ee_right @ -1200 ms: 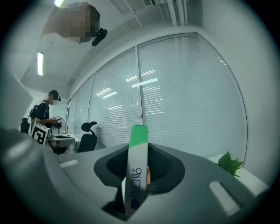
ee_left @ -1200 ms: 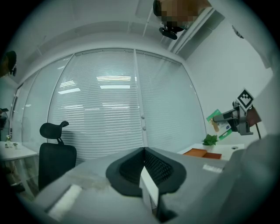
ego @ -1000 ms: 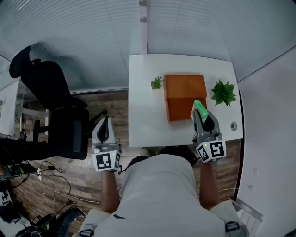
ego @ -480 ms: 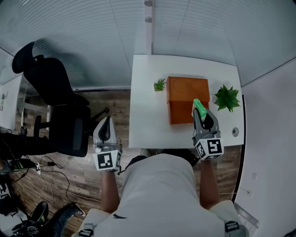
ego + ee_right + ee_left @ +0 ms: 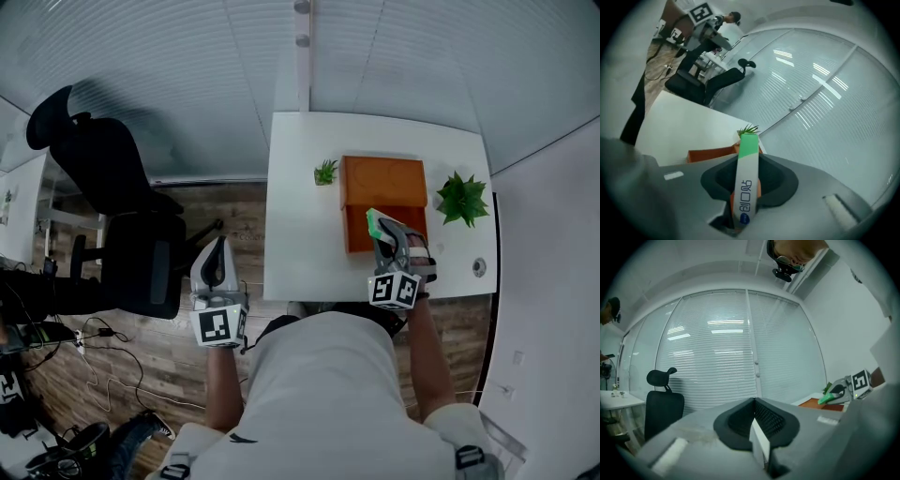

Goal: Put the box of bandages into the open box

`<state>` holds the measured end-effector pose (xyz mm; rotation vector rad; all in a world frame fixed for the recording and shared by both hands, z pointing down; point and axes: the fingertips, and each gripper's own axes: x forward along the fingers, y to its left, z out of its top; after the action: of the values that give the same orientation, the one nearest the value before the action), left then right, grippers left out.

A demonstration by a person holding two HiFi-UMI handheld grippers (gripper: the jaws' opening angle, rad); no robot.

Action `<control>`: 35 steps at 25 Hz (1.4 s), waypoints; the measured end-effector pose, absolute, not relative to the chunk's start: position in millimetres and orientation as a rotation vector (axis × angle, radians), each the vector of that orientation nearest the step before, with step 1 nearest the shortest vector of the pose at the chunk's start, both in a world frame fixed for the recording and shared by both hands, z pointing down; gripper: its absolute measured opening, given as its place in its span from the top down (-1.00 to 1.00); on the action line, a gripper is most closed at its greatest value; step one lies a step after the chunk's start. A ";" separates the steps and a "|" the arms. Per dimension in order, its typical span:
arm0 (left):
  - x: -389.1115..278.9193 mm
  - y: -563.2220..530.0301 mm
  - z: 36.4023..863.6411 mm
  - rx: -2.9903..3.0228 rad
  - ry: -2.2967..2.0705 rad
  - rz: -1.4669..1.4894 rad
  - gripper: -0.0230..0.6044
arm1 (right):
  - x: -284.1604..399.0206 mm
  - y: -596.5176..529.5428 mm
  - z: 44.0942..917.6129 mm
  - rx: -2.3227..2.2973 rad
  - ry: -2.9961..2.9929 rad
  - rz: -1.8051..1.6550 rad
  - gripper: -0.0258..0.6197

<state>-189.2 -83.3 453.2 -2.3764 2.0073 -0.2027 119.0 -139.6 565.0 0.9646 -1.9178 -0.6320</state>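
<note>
**Bandages gripped, not in yet**

Head view: right gripper [image 5: 384, 234] clamps bandage box [image 5: 375, 223] over open box [image 5: 381, 178]; left gripper [image 5: 214, 267] idle.
Left gripper view: jaws together, nothing btwn.
Right gripper view: open box just ahead of jaws.
To do: lower, release.

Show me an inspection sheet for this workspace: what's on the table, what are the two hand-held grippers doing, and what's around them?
Surface: white table, mostly bare.
Job's things: orange open box on the table; box of bandages, green and white, held over it.
Clutter: small plant and larger plant, one on each side of the open box.
Grippers: right gripper shut on the box of bandages; left gripper shut, empty, off the table.
Cables: loose cables on the floor.
Surroundings: black office chair, wooden floor, window blinds.
</note>
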 end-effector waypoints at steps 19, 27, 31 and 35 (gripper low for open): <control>-203.6 -79.4 453.5 -2.354 2.036 -0.197 0.91 | 106.2 -146.0 618.0 0.747 -1.847 -0.612 0.45; -205.7 -79.4 454.4 -2.357 2.042 -0.195 0.91 | 106.1 -149.4 610.1 0.780 -1.866 -0.584 0.39; -204.6 -80.6 454.5 -2.360 2.037 -0.190 0.91 | 103.9 -151.9 602.0 0.806 -1.883 -0.577 0.35; -204.5 -81.3 454.2 -2.358 2.041 -0.189 0.91 | 104.1 -154.0 594.6 0.840 -1.898 -0.558 0.34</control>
<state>-204.5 -81.3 454.2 -2.3580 2.0407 -0.1894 104.1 -154.0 594.6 0.8397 -1.8978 -0.5581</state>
